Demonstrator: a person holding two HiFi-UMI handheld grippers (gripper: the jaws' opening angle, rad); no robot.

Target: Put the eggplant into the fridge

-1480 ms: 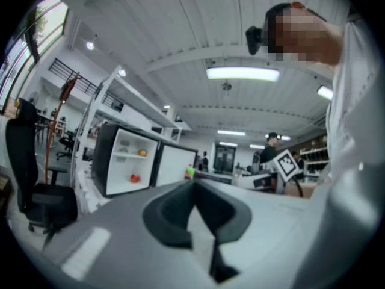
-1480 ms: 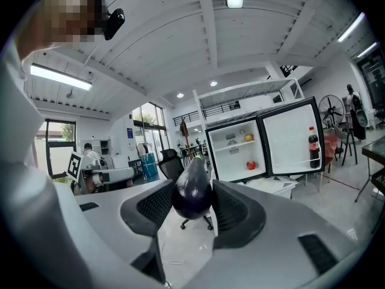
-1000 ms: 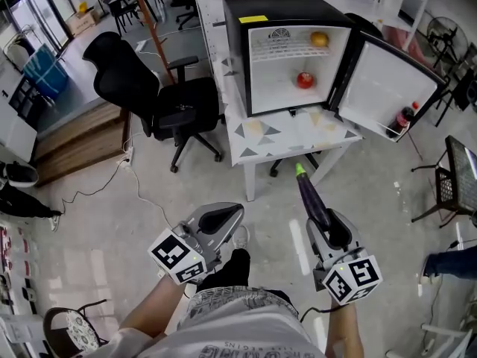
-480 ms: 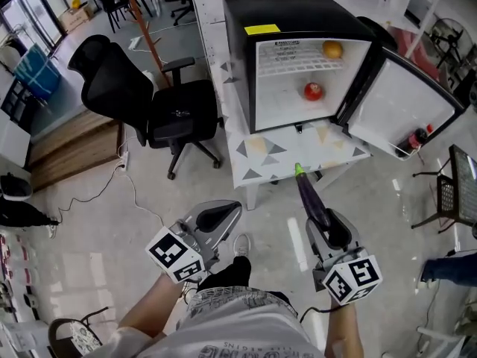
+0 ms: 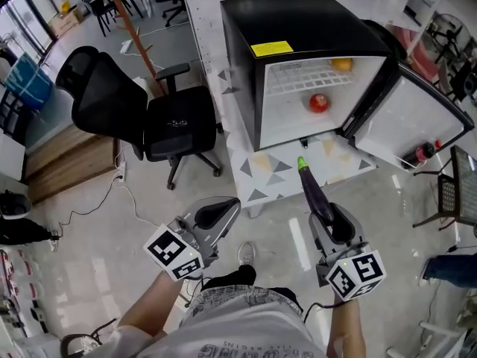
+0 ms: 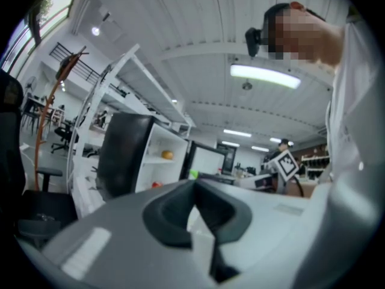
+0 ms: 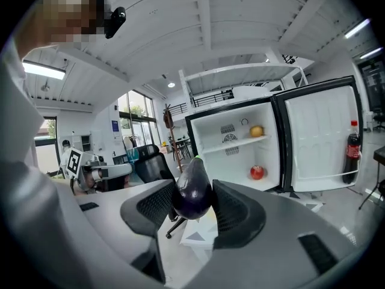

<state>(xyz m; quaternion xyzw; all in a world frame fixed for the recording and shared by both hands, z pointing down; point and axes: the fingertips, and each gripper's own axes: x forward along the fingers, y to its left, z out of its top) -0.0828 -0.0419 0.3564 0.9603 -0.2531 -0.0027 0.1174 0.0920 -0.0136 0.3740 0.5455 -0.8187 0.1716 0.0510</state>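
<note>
A person closes in on an open fridge [image 5: 298, 28], the right gripper [image 5: 322, 213] clamped on an eggplant [image 5: 313, 192] that sticks out forward past its fingers, green tip leading. The right gripper view shows the purple body pinched between the two dark pads. The left gripper [image 5: 223, 209] rides alongside, well to the left of the right fingers, its own fingers pressed together on nothing.

Compared with a second ago, the fridge fills more of the head view and sits nearer the fingertips. The eggplant's tip, which then showed against the floor short of the table [image 5: 261, 177], now shows against the table's patterned top, just ahead of the fridge's open front. Both grips are unchanged, and the two grippers keep the same spacing.

Beyond the right fingers, a red fruit [image 5: 318, 103] lies on the fridge's floor, and an orange fruit [image 5: 341, 64] sits on the wire shelf above it. The door [image 5: 417, 125] stands swung open to the right of the fingers, with a dark bottle [image 5: 423, 153] in its rack. A black office chair [image 5: 149, 118] stands ahead of the left fingers, beside the table.
</note>
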